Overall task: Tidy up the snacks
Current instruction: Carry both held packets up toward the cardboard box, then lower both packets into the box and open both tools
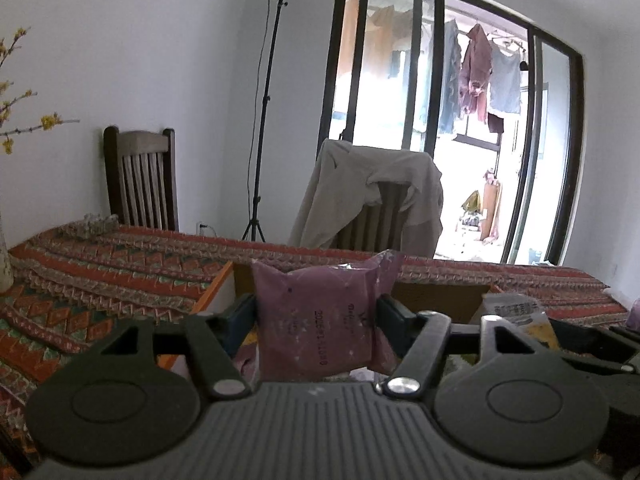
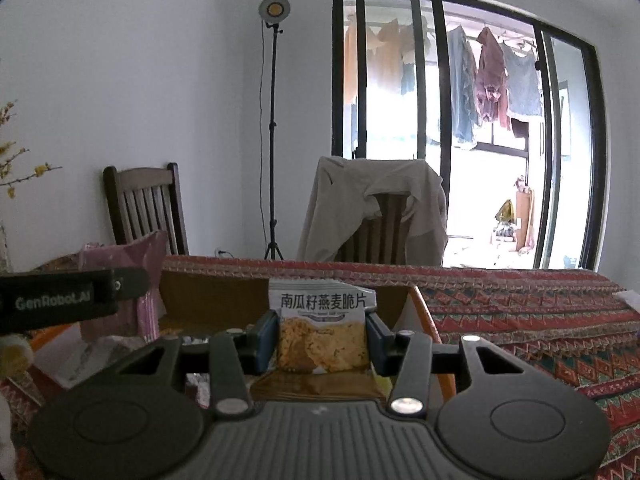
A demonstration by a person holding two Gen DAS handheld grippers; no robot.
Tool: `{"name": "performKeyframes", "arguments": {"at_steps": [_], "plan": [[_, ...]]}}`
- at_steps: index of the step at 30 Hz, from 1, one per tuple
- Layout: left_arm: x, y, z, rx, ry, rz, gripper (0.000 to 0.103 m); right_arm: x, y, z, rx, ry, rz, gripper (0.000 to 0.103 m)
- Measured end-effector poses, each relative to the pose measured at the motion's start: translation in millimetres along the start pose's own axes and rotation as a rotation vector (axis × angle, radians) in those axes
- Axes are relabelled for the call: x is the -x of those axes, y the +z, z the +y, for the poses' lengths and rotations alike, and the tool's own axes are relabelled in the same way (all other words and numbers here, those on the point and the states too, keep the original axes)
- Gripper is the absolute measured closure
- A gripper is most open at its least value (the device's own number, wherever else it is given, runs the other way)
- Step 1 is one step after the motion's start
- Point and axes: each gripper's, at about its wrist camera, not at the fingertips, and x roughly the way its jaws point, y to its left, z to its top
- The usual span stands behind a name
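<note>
Two snack packets, one per tongs. My left tongs point(image 1: 318, 320), set wide, have the pink packet point(image 1: 320, 316) between their pads, over the open cardboard box point(image 1: 436, 300). My right tongs point(image 2: 322, 340), set narrower, clamp the oat-crisp packet point(image 2: 322, 332) above the same box, which holds more packets and sits on the patterned worktop point(image 2: 520, 320).

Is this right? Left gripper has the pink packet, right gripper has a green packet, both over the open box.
Not quite. The right gripper holds a yellow and white packet, not green, as the right wrist view shows. The left gripper does have the pink packet, both over the box.
</note>
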Motion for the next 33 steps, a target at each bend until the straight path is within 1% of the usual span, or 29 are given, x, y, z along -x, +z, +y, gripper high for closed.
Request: {"name": "performKeyframes", "arguments": {"at_steps": [1, 2, 3, 4, 6, 7, 9, 12, 15, 20, 24, 29, 33], "plan": [[0.5, -0.5, 1.5, 0.003, -0.004, 0.000, 0.021, -0.3, -0.8, -2.8, -0.016, 0.004, 0.004, 0.048], [1.3, -0.6, 3.4, 0.010, -0.017, -0.004, 0.010, 0.4, -1.9, -4.7, -0.032, 0.004, 0.005, 0.032], [3.2, -0.6, 5.8, 0.026, -0.026, -0.011, 0.000, 1.0, -2.8, -7.5, -0.053, 0.001, 0.002, 0.024], [4.3, -0.5, 8.3, 0.042, -0.030, -0.022, 0.000, 2.3, -2.9, -10.8, -0.073, -0.002, -0.003, 0.012], [5.7, 0.1, 10.5, 0.051, -0.032, -0.030, 0.000, 3.1, -3.5, -15.4, -0.101, 0.001, -0.003, 0.006], [5.5, -0.5, 10.6, 0.050, -0.027, -0.029, 0.000, 2.8, -3.9, -17.3, -0.112, 0.003, 0.000, 0.000], [5.4, -1.9, 9.1, 0.043, -0.005, -0.028, 0.000, 2.7, -5.1, -18.6, -0.110, 0.002, 0.000, 0.000], [6.2, -1.3, 8.8, 0.040, 0.003, -0.030, 0.000, 3.6, -5.6, -17.7, -0.095, -0.009, -0.004, 0.000], [10.2, 1.6, 8.4, 0.049, -0.005, -0.035, 0.000, 4.1, -4.4, -16.9, -0.093, -0.010, -0.009, 0.000], [27.1, 15.9, 5.5, 0.062, -0.025, -0.049, 0.000, 11.9, -0.1, -17.4, -0.082, -0.007, -0.023, 0.000], [44.5, 24.5, 7.3, 0.066, -0.033, -0.051, 0.000, 26.1, 12.0, -10.3, -0.044, -0.006, -0.042, 0.000], [65.3, 28.9, 18.0, 0.057, -0.019, -0.060, 0.000, 47.0, 22.4, -4.0, -0.017, -0.003, -0.043, 0.000], [79.7, 24.6, 30.3, 0.056, -0.002, -0.045, 0.000, 63.2, 17.2, -1.9, -0.006, -0.001, -0.025, 0.000]]}}
